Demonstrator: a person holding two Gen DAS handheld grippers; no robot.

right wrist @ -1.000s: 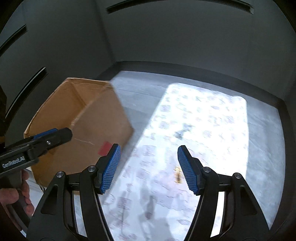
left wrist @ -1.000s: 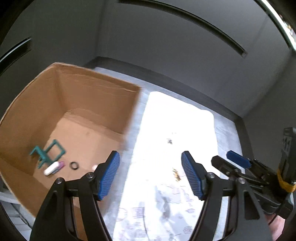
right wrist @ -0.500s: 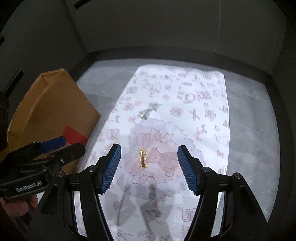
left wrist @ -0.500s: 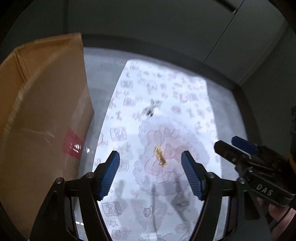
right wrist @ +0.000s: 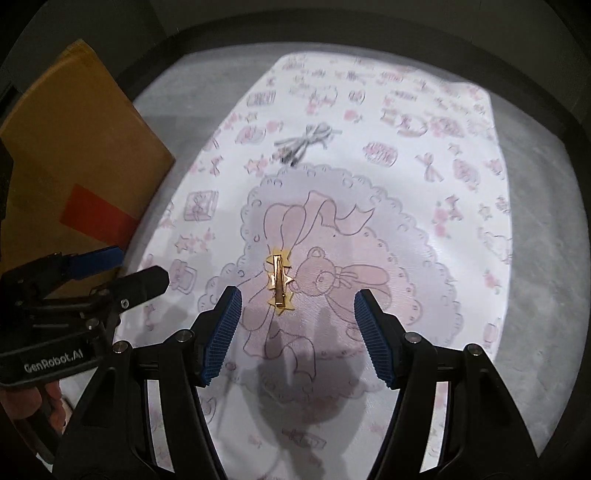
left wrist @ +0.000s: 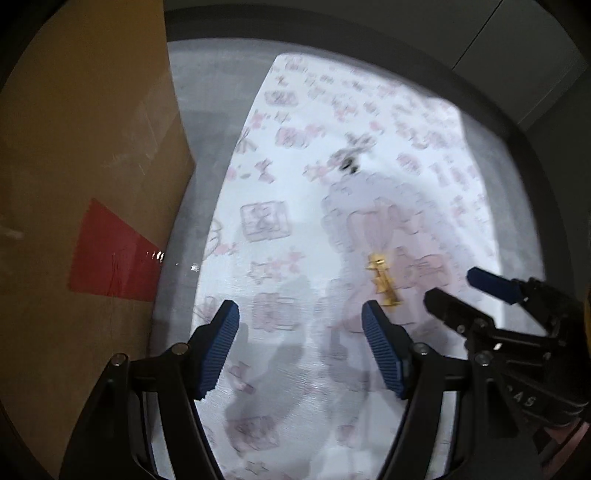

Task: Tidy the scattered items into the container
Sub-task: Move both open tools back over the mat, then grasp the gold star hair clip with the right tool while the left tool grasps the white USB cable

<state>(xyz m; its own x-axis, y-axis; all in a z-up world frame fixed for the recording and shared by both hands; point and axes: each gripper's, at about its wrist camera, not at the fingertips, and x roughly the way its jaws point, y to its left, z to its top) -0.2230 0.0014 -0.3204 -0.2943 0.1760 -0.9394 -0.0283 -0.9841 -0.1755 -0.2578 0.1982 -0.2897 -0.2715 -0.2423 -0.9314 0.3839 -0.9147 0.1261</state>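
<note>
A gold star hair clip [right wrist: 280, 282] lies on the white patterned mat [right wrist: 406, 206]; it also shows in the left wrist view [left wrist: 382, 282]. A silver bow hair clip [right wrist: 304, 144] lies farther back, blurred in the left wrist view [left wrist: 349, 157]. The cardboard box [left wrist: 85, 184] stands at the left, its outer wall with a red label [left wrist: 110, 251]; it also shows in the right wrist view [right wrist: 77, 155]. My right gripper [right wrist: 297, 321] is open and empty, just short of the gold clip. My left gripper [left wrist: 301, 332] is open and empty, left of that clip.
The mat lies on a grey floor [right wrist: 535, 258] bounded by dark walls [right wrist: 332, 22]. The box's inside is hidden from both views. Each gripper shows in the other's view: the right [left wrist: 480, 299], the left [right wrist: 110, 273].
Both grippers have swung away from the box and come down toward the mat. The gold clip now lies close in front of the right gripper. The box's inside has left view.
</note>
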